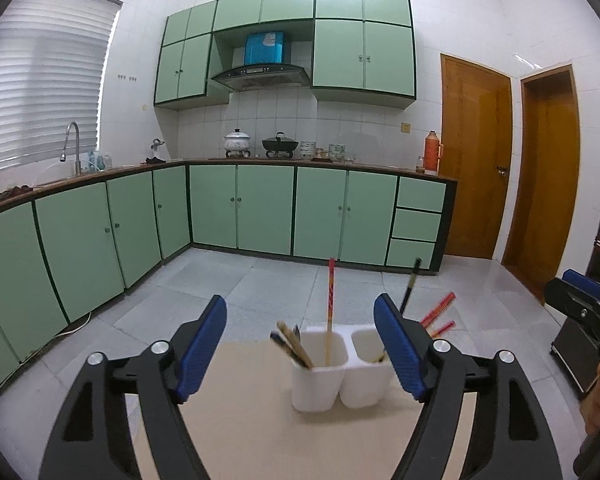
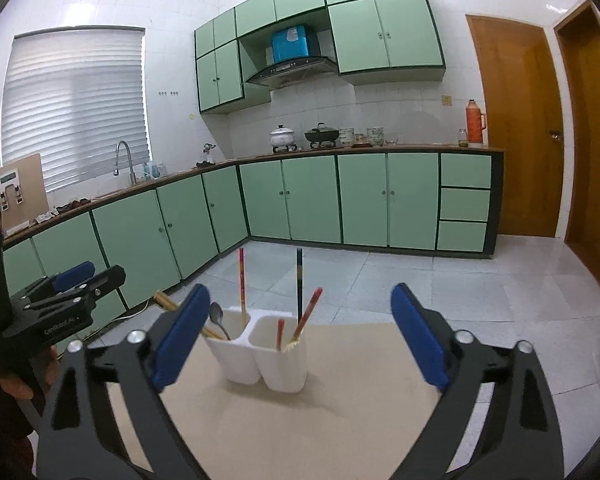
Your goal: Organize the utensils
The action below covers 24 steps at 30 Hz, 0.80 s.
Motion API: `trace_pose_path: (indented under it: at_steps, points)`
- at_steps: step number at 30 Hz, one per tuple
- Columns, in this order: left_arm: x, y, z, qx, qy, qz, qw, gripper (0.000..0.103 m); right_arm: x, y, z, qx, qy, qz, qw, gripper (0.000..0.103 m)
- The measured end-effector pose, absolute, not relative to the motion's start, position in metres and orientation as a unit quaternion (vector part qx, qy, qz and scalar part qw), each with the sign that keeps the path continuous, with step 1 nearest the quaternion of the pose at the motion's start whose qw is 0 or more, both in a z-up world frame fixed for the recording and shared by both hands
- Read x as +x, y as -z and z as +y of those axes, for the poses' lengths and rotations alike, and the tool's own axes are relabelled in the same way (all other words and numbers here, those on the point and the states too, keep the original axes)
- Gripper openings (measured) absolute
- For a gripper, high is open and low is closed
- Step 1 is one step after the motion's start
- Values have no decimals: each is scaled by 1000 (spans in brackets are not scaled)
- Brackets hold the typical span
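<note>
A white two-compartment utensil holder (image 1: pixel 320 376) (image 2: pixel 260 356) stands on a beige table (image 1: pixel 252 412) (image 2: pixel 340 412). Its left compartment holds a red chopstick (image 1: pixel 331 296) (image 2: pixel 241 280), wooden chopsticks (image 1: pixel 294 346) and a metal spoon (image 2: pixel 219 318). Its right compartment holds a black chopstick (image 2: pixel 299 280) (image 1: pixel 410 286) and red chopsticks (image 2: pixel 309 310) (image 1: pixel 438 310). My left gripper (image 1: pixel 300 340) is open and empty just short of the holder. My right gripper (image 2: pixel 300 332) is open and empty, also just short of it. Each gripper shows at the edge of the other's view.
The table's far edge (image 2: pixel 360 326) lies just behind the holder. Beyond is tiled floor (image 2: pixel 420 280) and an L-shaped run of green cabinets (image 1: pixel 260 208) with a sink tap (image 1: pixel 72 140), pots and a thermos. Wooden doors (image 1: pixel 476 152) stand at the right.
</note>
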State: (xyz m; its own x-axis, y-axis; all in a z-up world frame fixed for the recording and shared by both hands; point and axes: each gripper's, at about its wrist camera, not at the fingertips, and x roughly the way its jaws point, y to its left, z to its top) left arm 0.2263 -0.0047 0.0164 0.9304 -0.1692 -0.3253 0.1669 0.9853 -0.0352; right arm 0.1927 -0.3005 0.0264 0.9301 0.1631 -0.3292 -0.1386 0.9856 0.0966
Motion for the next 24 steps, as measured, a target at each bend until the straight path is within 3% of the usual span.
trace_pose_path:
  at_steps: [2, 8, 24]
  points:
    - [212, -17, -5, 1, 84, 163, 983, 80, 181, -26, -298, 32, -79, 168, 982, 96]
    - [177, -22, -4, -3, 84, 154, 985, 97, 156, -29, -297, 33, -82, 166, 982, 98]
    - [102, -25, -15, 15, 108, 153, 982, 97, 102, -34, -277, 22, -111, 184, 976, 98]
